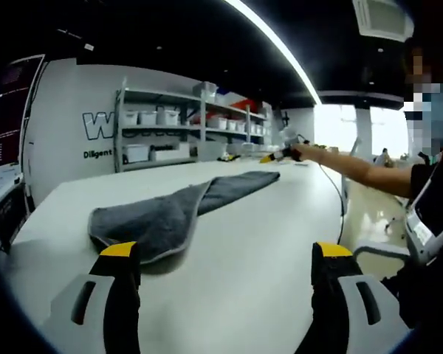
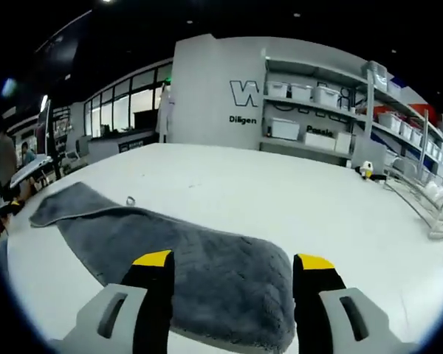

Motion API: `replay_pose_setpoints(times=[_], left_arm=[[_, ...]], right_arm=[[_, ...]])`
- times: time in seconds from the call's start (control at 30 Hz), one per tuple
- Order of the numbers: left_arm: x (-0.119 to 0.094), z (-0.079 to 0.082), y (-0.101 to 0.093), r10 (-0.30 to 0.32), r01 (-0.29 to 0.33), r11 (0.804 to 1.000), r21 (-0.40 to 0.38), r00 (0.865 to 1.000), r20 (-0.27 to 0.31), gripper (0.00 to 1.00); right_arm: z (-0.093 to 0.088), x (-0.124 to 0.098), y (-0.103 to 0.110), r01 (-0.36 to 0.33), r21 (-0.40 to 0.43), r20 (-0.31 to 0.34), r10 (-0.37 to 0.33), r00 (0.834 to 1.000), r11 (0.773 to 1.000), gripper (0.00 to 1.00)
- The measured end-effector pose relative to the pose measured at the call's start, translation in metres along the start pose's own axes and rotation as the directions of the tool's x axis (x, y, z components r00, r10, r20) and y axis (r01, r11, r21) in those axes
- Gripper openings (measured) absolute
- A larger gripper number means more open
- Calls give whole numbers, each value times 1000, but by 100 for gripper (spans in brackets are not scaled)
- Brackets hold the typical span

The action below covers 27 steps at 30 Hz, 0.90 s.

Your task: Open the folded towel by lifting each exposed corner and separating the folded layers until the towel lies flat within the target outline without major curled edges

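Towel (image 1: pixel 179 212) edge between open right gripper (image 2: pixel 234 284) jaws — table (image 2: pixel 280 199) beyond.

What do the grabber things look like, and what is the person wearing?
Each gripper, left gripper and right gripper, has two black jaws with yellow tips and grey slotted side pieces. The person wears a dark short-sleeved top; a thin cable hangs from the gripper in the outstretched hand.

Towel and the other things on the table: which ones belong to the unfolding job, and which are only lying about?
For the job:
- grey towel, folded, on the white table
- left claw, open
- right claw, open over the towel's end

Lying about:
- shelf rack with white bins
- wire rack on the table
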<state>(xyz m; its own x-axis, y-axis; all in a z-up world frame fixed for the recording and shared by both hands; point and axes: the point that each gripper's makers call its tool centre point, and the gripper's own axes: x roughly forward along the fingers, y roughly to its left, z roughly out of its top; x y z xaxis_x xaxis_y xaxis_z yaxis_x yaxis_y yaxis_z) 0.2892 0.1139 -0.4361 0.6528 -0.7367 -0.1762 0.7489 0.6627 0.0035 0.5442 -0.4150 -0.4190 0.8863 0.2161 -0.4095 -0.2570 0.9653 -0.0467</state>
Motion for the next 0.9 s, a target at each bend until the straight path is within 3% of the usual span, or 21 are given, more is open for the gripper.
replay_pose_setpoints(times=[0.3,0.43,0.5,0.63,0.8,0.9], left_arm=[[-5,-3,2,1,-1,1000,14,1000,-7,94],[-3,-4,2,-3,3,1000,14,1000,-10,94],[-3,-5,1,-4,4,1000,15,1000,-15,94],[-4,-4,2,-6,6,1000,16,1000,-8,94],[-6,-9,1,3,-3,1000,22,1000,-27,94],[-9,-10,5,14,-13,1000,22,999,-29,94]], right_arm=[[-3,28,-32,49,-31,-60,-51,997,998,49],[-8,40,-34,51,-38,-75,-54,996,998,44],[-16,46,-31,35,-67,-115,-43,992,997,40],[-19,61,-40,49,-92,-146,-62,987,995,39],[-18,75,-36,27,-87,-161,-40,986,996,39],[-27,77,-31,30,-102,-187,-49,981,994,38]])
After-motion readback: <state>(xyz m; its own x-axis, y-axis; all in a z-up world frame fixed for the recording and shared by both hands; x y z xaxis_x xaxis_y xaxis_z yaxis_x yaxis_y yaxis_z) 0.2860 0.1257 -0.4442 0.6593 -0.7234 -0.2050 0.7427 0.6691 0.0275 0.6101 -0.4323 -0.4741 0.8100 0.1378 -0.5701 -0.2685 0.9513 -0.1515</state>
